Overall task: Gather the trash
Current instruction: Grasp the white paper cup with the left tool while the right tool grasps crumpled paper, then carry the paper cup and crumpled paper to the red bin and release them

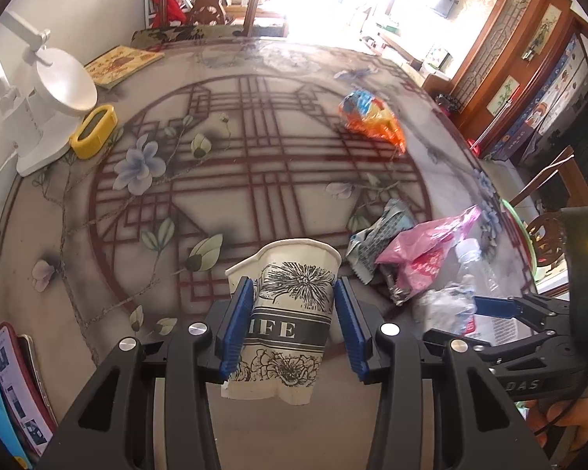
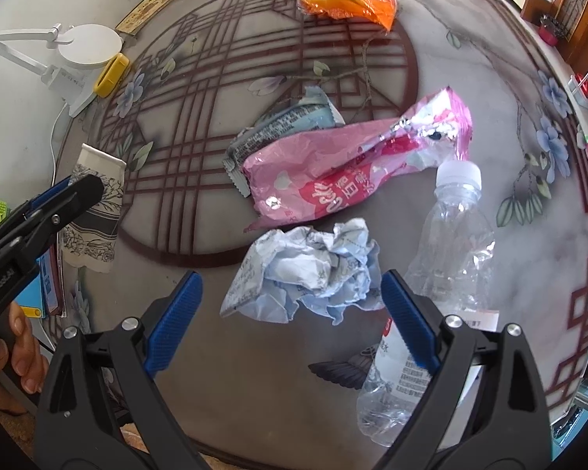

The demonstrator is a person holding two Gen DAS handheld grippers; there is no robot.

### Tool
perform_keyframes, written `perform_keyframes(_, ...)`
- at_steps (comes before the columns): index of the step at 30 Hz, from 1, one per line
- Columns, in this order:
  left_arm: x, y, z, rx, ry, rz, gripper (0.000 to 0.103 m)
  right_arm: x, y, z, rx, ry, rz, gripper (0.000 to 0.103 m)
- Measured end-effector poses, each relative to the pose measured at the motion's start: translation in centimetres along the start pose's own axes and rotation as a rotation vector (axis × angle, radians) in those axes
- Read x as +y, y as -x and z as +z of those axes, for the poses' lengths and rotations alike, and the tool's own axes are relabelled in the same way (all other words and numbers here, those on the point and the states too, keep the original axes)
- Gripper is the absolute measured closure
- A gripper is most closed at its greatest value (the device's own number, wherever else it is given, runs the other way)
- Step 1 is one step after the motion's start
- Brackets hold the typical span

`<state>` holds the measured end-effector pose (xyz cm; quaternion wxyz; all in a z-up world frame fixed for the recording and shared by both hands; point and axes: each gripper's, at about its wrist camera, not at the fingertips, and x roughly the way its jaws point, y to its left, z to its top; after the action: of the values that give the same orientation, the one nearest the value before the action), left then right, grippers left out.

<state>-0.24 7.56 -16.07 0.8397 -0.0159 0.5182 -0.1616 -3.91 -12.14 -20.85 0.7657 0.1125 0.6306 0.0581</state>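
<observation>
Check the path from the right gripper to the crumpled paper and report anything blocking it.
Nothing visible blocks it. The right gripper is open, its fingers either side of the crumpled paper. The plastic bottle lies close beside the right-hand finger, and the pink wrapper lies just beyond the paper.

Left gripper (image 1: 294, 329) and right gripper (image 2: 292, 323): black skeletal frames with triangular cut-outs, ribbed blue pads (image 2: 174, 323), silver round screws (image 1: 389, 329), white lettering on the handle.
</observation>
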Motion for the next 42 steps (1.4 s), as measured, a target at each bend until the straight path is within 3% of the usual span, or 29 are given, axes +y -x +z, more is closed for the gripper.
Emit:
perform_keyframes(4,0.9,-0.9,-0.3,0.026,0.025,0.01,0.062,0.0,-0.1,-0.1,-0.002,-0.003,0.001,0.012)
perform_keyframes(7,1.5,-1.4,-0.5,0.039,0.035,0.026,0.048,0.1,0.0,0.0,-0.017,0.006,-0.008,0.012)
perform_keyframes(10,1.9,-1.6,-0.6,0.045,0.049,0.033,0.043,0.5,0.1,0.1,-0.028,0.025,-0.012,0.014)
perform_keyframes(19,1.8,-3.1,-0.5,0.076,0.037,0.043,0.037,0.2,0.4,0.5,-0.04,0.033,-0.002,0.045)
perform_keyframes(23,1.2,-4.2,-0.9,0.104,0.016,0.049,0.041,0.1,1.8,0.5,-0.08,0.026,0.01,0.056)
perform_keyframes(25,1.2,-4.6,-1.2,0.117,0.018,0.047,0.054,0.0,2.6,0.5,-0.102,0.023,0.02,0.057)
perform_keyframes(29,0.8,-4.3,-1.1,0.092,0.013,0.053,0.063,-0.4,4.9,0.6,-0.167,0.014,0.033,0.059)
perform_keyframes(34,-0.7,-2.2,0.0,0.018,0.013,0.037,0.063,-1.7,8.3,0.8,-0.258,-0.001,0.035,0.059)
perform_keyframes(42,-6.3,1.2,2.3,-0.086,-0.049,-0.027,0.063,-4.4,11.9,1.0,-0.357,-0.036,0.031,0.059)
